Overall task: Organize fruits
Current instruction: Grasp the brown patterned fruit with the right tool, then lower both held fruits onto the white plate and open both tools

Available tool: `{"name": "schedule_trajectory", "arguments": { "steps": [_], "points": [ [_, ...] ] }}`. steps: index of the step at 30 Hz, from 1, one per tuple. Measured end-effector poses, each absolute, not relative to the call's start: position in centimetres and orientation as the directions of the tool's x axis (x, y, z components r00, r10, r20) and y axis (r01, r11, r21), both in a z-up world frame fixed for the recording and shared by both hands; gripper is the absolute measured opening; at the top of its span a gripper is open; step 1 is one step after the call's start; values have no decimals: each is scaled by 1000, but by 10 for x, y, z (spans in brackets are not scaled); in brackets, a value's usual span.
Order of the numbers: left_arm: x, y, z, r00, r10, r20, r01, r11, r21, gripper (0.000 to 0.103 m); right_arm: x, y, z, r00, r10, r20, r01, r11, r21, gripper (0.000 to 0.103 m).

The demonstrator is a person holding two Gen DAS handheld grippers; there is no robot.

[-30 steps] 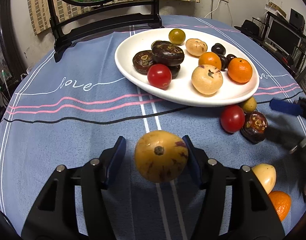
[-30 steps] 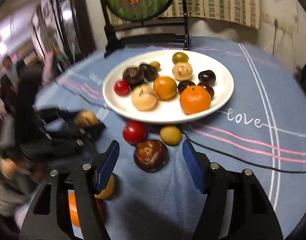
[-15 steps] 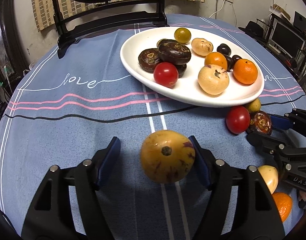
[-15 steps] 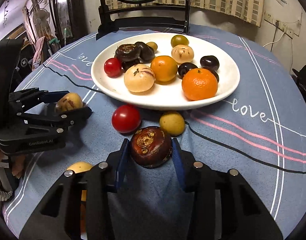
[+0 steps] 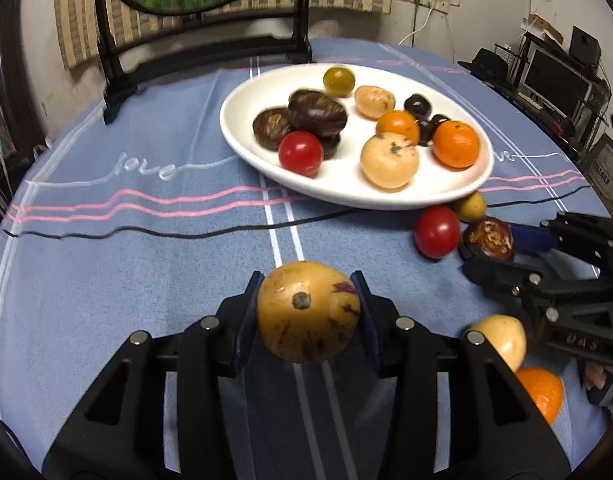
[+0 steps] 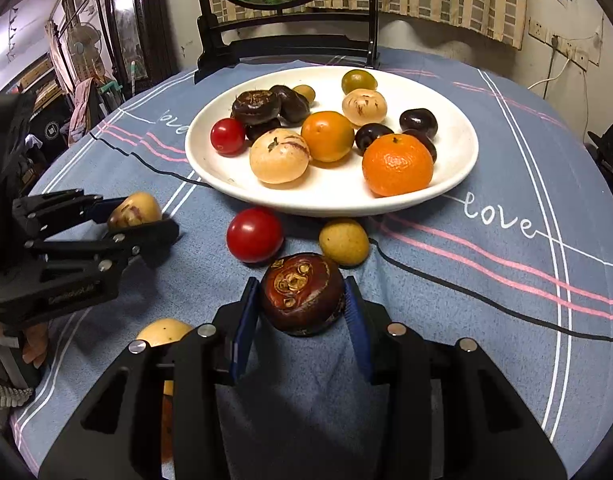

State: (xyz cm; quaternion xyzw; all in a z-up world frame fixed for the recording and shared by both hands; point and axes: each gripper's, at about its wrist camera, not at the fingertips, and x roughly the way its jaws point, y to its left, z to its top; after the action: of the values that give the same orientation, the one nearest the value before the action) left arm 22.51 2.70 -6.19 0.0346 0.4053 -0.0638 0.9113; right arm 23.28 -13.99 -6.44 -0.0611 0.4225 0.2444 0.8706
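My left gripper (image 5: 306, 312) is shut on a yellow purple-streaked fruit (image 5: 308, 312), held just above the blue cloth in front of the white plate (image 5: 346, 196). It also shows in the right wrist view (image 6: 134, 212). My right gripper (image 6: 302, 304) is shut on a dark brown fruit (image 6: 302, 294) near the plate's front rim (image 6: 326, 208); it also shows in the left wrist view (image 5: 488, 236). The plate holds several fruits: oranges, tomato, pale and dark ones.
On the cloth by the plate lie a red tomato (image 6: 254, 234) and a small yellow-green fruit (image 6: 344, 242). A pale yellow fruit (image 5: 502, 336) and an orange (image 5: 542, 394) lie near the front edge. A black mirror stand (image 6: 286, 32) is behind the plate.
My left gripper closed onto the yellow fruit and lifted it a little. My right gripper moved in and closed on the dark brown fruit.
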Motion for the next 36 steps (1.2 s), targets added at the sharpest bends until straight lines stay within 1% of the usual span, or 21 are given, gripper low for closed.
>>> {"name": "schedule_trajectory", "arguments": {
  "steps": [2, 5, 8, 12, 16, 20, 23, 28, 31, 33, 34, 36],
  "points": [
    [215, 23, -49, 714, -76, -696, 145, 989, 41, 45, 230, -146, -54, 541, 401, -740, -479, 869, 121, 42],
    [211, 23, -23, 777, -54, -627, 115, 992, 56, 45, 224, -163, -26, 600, 442, -667, -461, 872, 164, 42],
    [228, 21, 1, 792, -57, -608, 110, 993, 50, 45, 225, -182, 4, 655, 469, -592, -439, 874, 208, 42],
    [269, 16, 25, 801, -68, -595, 94, 995, 12, 45, 245, -186, 36, 698, 453, -555, -421, 886, 194, 42],
    [308, 6, 21, 790, -61, -610, 74, 997, -4, 45, 280, -177, 43, 693, 452, -562, -410, 888, 208, 42],
    [338, -3, 1, 755, -77, -652, 81, 996, -24, 45, 315, -167, 15, 661, 453, -598, -400, 887, 230, 42],
    [351, -13, -16, 740, -62, -670, 97, 995, 14, 45, 334, -162, -5, 630, 431, -647, -394, 894, 212, 42],
    [361, -20, -24, 752, -39, -658, 105, 993, 60, 46, 349, -160, -16, 617, 417, -667, -386, 899, 205, 42],
    [365, -20, -27, 761, -24, -649, 93, 993, 72, 54, 355, -158, -21, 611, 407, -678, -384, 902, 196, 43],
    [367, -18, -30, 760, -18, -650, 86, 994, 73, 65, 358, -159, -25, 607, 406, -683, -380, 903, 200, 43],
    [368, -17, -32, 760, -18, -650, 83, 994, 69, 67, 359, -159, -26, 608, 406, -682, -376, 904, 203, 44],
    [368, -15, -34, 762, -11, -648, 74, 995, 69, 70, 361, -161, -28, 610, 393, -688, -365, 910, 195, 51]
  ]
}}
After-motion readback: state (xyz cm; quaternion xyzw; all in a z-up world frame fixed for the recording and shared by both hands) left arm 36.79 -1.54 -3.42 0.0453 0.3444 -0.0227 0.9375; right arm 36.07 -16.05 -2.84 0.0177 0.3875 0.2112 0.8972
